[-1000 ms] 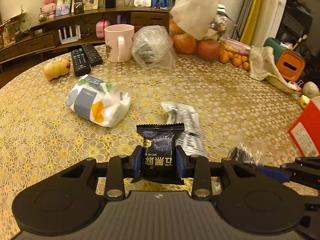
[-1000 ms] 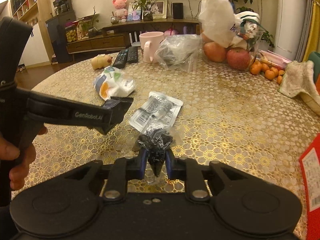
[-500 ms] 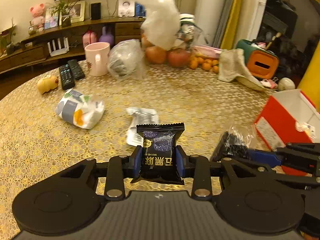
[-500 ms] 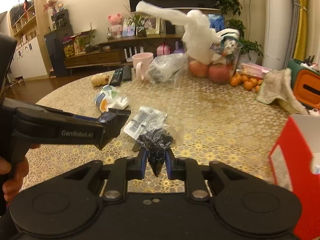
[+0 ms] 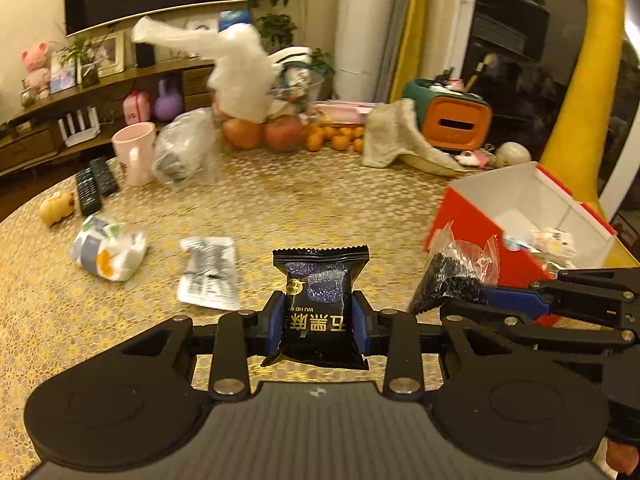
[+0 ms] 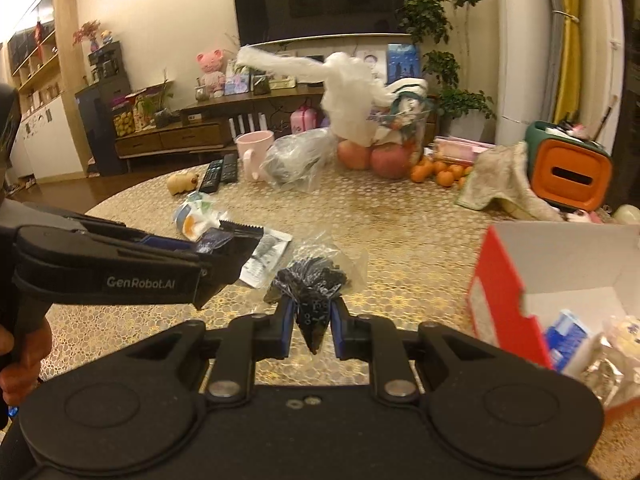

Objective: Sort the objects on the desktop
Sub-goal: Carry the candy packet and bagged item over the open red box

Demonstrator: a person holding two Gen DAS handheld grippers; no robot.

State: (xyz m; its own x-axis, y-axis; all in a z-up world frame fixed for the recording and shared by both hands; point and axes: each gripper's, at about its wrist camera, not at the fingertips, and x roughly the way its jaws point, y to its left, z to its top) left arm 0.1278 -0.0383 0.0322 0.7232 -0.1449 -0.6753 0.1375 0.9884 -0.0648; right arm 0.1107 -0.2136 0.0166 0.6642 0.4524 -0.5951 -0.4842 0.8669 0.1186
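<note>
Left wrist view is showing, nearest, the left gripper clamping a black snack packet by its sides, upright above the desk; its tongs are pressing on the foil, and the label is reading "WU HE M…" over upside-down Chinese characters. Just to its right the right gripper is pinching a clear bag of black bits by its narrow end; on the left gripper's flank, in the right wrist view, "GenRobot.AI" is showing. Beyond, at the desk's right edge, the red box is standing open with small packs already lying inside; I am judging it the sorting target. Doing this well is meaning keeping both grips firm, carrying each load over the white interior, not the red wall, and letting go one at a time so the tongs are not colliding. Farther on, a printed sachet and a wrapped bundle are lying mid-desk; remotes and a pink mug are sitting at the far left edge.
</note>
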